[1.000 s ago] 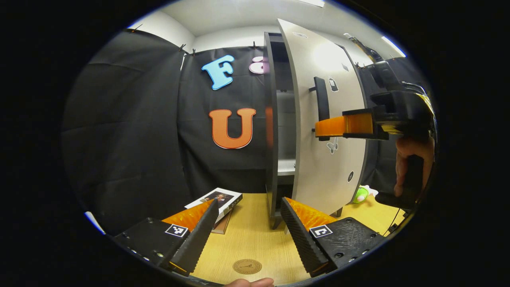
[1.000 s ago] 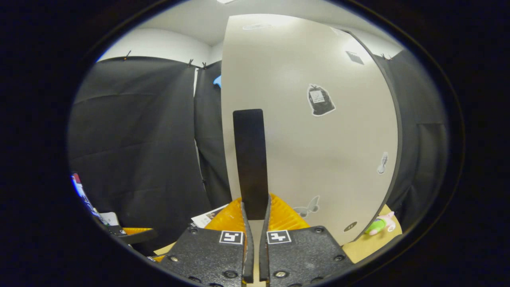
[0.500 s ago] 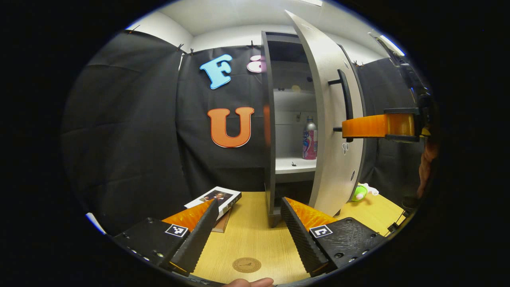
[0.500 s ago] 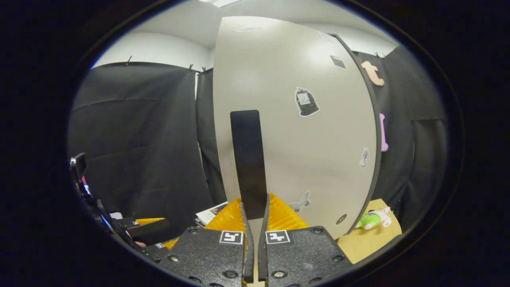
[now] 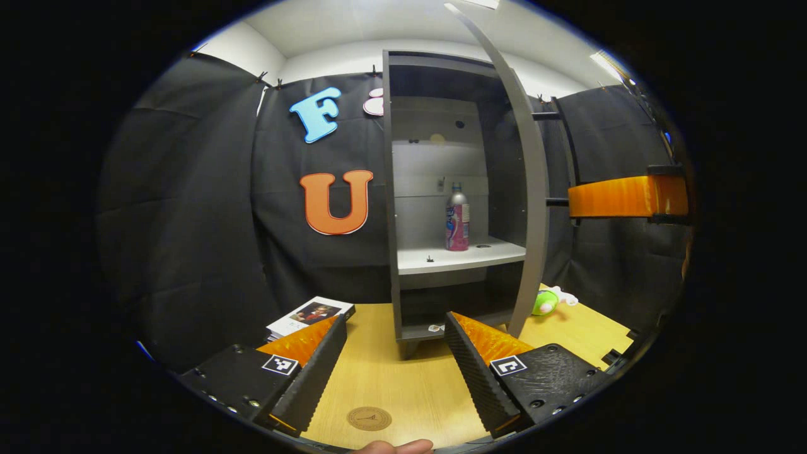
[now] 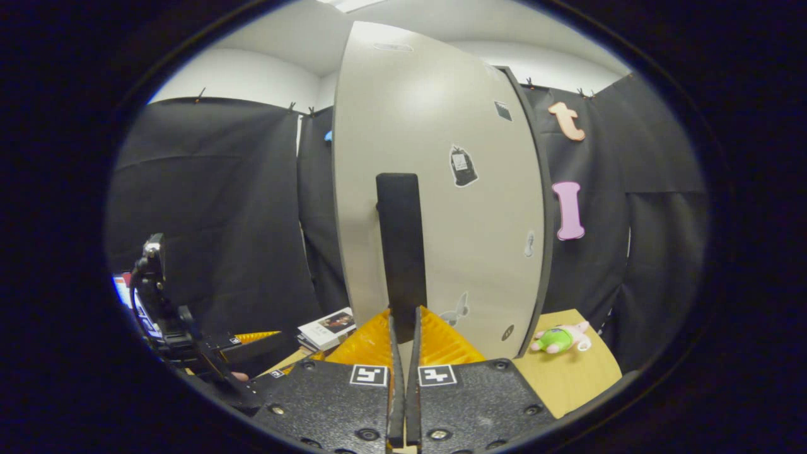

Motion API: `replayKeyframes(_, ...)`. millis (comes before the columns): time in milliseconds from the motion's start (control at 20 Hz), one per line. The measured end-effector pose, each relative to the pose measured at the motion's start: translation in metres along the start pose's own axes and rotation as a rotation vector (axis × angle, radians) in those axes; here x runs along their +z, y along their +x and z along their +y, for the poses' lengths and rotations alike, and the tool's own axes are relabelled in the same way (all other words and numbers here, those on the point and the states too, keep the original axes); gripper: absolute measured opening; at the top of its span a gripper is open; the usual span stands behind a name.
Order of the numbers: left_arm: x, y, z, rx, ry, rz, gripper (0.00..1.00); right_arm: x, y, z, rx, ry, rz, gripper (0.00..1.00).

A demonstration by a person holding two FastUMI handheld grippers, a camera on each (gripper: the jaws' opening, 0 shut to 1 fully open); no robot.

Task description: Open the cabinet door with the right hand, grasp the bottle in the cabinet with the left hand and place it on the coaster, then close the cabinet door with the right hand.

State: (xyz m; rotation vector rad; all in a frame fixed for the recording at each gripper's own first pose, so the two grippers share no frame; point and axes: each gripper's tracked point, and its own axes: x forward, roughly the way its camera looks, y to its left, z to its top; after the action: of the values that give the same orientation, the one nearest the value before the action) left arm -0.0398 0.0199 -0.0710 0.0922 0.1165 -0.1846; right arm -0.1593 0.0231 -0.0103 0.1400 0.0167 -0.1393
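A pink-labelled silver bottle stands upright on the pale shelf inside the tall grey cabinet. Its light grey door is swung wide. The right gripper is clamped on the door's black bar handle. The left gripper hangs with fingers spread, holding nothing, above the wooden table, where a round brown coaster lies.

I count, lower part of frame: one cabinet at centre, one bottle inside, one coaster, one plush toy, books at left, two tongs.
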Motion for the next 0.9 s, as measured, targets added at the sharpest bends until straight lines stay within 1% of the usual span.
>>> replayKeyframes(100,0.001,0.004,-0.012,-0.023,-0.003,0.0,0.95,-0.001,-0.012,-0.008,-0.01,0.009,0.006,0.04)
replayKeyframes(200,0.003,0.01,-0.025,-0.046,-0.006,0.002,0.94,-0.002,-0.023,-0.02,-0.036,0.0,0.004,0.04)
replayKeyframes(300,0.008,0.013,-0.039,-0.069,-0.004,-0.003,0.95,-0.001,-0.037,-0.033,-0.064,0.015,0.004,0.04)
replayKeyframes(400,0.012,0.018,-0.056,-0.099,-0.005,-0.008,0.95,-0.003,-0.05,-0.042,-0.107,0.033,0.003,0.04)
replayKeyframes(600,0.015,0.029,-0.087,-0.146,-0.006,-0.002,0.95,-0.001,-0.069,-0.078,-0.181,0.051,-0.007,0.04)
replayKeyframes(750,0.022,0.043,-0.109,-0.172,-0.003,-0.005,0.94,-0.003,-0.083,-0.103,-0.242,0.048,-0.005,0.04)
replayKeyframes(900,0.031,0.065,-0.128,-0.186,0.005,-0.012,0.94,-0.003,-0.096,-0.135,-0.313,0.081,-0.02,0.04)
